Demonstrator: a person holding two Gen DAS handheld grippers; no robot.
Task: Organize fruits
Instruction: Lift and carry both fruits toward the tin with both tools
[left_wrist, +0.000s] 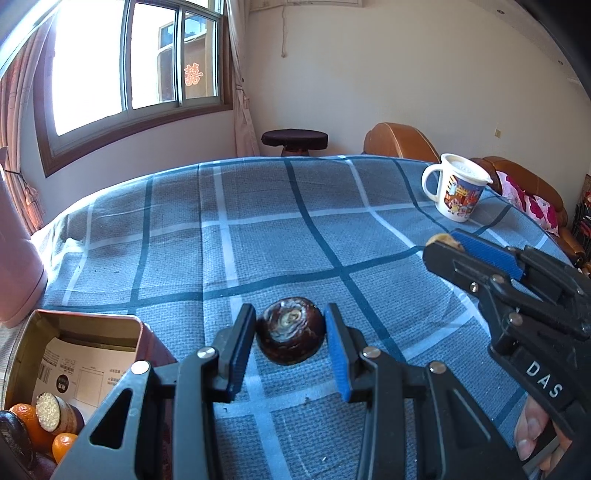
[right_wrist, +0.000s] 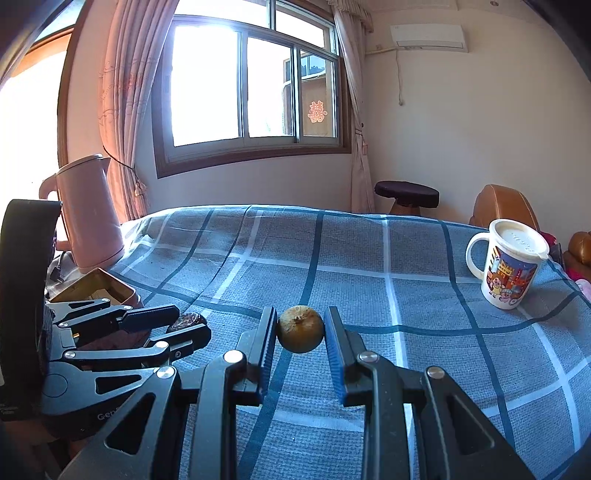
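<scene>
In the left wrist view my left gripper (left_wrist: 290, 334) is shut on a dark brown round fruit (left_wrist: 291, 334), held just above the blue checked cloth (left_wrist: 258, 229). A gold tin box (left_wrist: 79, 325) at the lower left holds oranges (left_wrist: 63, 445) and a cut brown fruit (left_wrist: 55, 411). In the right wrist view my right gripper (right_wrist: 300, 334) is shut on a small greenish-brown round fruit (right_wrist: 300, 334). The left gripper (right_wrist: 184, 328) with its dark fruit (right_wrist: 188, 320) shows at the left, beside the tin box (right_wrist: 110, 288). The right gripper's fingers (left_wrist: 487, 253) show at the right of the left wrist view.
A white cartoon mug with a lid (right_wrist: 508, 264) stands at the table's right; it also shows in the left wrist view (left_wrist: 458, 188). A pink kettle (right_wrist: 90, 210) stands at the far left. A dark stool (right_wrist: 406, 194) and a brown sofa (left_wrist: 399, 140) are beyond the table.
</scene>
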